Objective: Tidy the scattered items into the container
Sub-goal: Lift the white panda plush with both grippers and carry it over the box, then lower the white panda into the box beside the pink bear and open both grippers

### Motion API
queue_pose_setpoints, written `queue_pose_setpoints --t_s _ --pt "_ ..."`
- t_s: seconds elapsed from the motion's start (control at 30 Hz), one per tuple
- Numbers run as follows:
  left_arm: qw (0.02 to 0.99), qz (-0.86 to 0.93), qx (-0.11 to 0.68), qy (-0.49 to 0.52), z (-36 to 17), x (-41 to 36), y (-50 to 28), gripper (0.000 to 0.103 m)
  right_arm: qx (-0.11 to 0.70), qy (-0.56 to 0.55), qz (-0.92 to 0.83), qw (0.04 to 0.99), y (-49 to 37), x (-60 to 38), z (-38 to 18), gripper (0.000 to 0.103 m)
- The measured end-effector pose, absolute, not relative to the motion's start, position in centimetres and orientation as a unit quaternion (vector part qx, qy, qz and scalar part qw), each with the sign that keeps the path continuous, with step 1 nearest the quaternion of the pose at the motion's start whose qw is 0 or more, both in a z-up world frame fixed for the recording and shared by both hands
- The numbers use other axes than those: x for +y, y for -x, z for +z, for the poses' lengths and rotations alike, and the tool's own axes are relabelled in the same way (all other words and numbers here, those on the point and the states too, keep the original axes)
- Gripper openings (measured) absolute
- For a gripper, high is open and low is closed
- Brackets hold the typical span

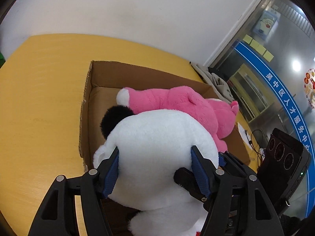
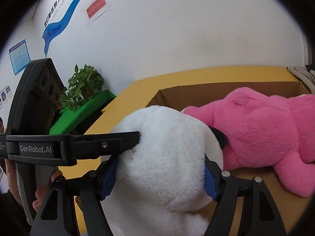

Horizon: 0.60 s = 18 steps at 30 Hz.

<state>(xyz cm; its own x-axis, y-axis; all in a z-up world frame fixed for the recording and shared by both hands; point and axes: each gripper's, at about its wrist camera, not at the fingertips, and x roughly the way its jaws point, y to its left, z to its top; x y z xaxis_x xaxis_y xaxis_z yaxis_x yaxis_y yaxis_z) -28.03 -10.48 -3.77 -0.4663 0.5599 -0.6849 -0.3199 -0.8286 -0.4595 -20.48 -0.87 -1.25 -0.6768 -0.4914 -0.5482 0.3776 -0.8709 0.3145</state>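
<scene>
A white plush toy (image 1: 155,143) with black ears is held over the near end of an open cardboard box (image 1: 102,74). My left gripper (image 1: 155,157) is shut on its body, blue pads pressed into both sides. My right gripper (image 2: 160,169) is shut on the same white plush (image 2: 163,157) from another side. A pink plush toy (image 1: 177,102) lies inside the box, behind the white one; it also shows in the right wrist view (image 2: 265,127). The box (image 2: 216,90) stands on a yellow table (image 1: 39,98).
The right gripper's body (image 1: 283,157) is close at the right of the left wrist view, and the left gripper's finger (image 2: 88,143) crosses the right wrist view. A potted plant (image 2: 82,84) on a green stand sits past the table. Grey cloth (image 1: 216,82) and cables lie beside the box.
</scene>
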Motion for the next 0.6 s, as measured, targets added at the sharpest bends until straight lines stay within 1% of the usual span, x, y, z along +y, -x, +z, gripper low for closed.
queue_pose_setpoints --t_s 0.1,0.2,0.23,0.27,0.3,0.33,0.37,0.43,0.53,0.6 --pt "0.244 0.849 -0.12 0.453 -4.0 -10.0 28.4 0.071 -0.085 -0.331 -0.91 0.235 21.1 -1.3 -1.4 0.072" --pt "0.236 0.849 -0.083 0.465 -4.8 -9.3 28.5 0.075 -0.082 -0.344 -0.906 0.231 21.5 -1.2 -2.4 0.072" --pt "0.233 0.846 -0.069 0.474 -5.2 -8.8 28.6 0.076 -0.079 -0.354 -0.903 0.23 21.5 -1.2 -2.9 0.074" --pt "0.228 0.845 -0.055 0.481 -5.9 -8.5 28.6 0.078 -0.075 -0.366 -0.899 0.228 21.6 -1.4 -3.4 0.079" --pt "0.227 0.848 -0.056 0.477 -6.1 -8.6 28.4 0.083 -0.073 -0.376 -0.895 0.228 21.5 -1.5 -3.9 0.079" --pt "0.229 0.847 -0.068 0.474 -6.0 -9.0 28.1 0.083 -0.075 -0.376 -0.895 0.229 21.4 -1.4 -3.8 0.085" --pt "0.229 0.846 -0.081 0.474 -5.8 -9.6 28.0 0.083 -0.072 -0.382 -0.893 0.227 21.3 -1.3 -3.5 0.088" --pt "0.224 0.847 -0.095 0.472 -5.6 -10.5 27.5 0.083 -0.081 -0.391 -0.887 0.234 20.9 -1.0 -3.0 0.088" --pt "0.219 0.854 -0.095 0.462 -4.9 -11.1 26.2 0.082 -0.087 -0.398 -0.877 0.255 20.1 -0.1 -2.3 0.089" --pt "0.21 0.867 -0.093 0.443 -3.7 -11.2 25.0 0.082 -0.102 -0.401 -0.871 0.265 19.2 1.3 -2.1 0.091"
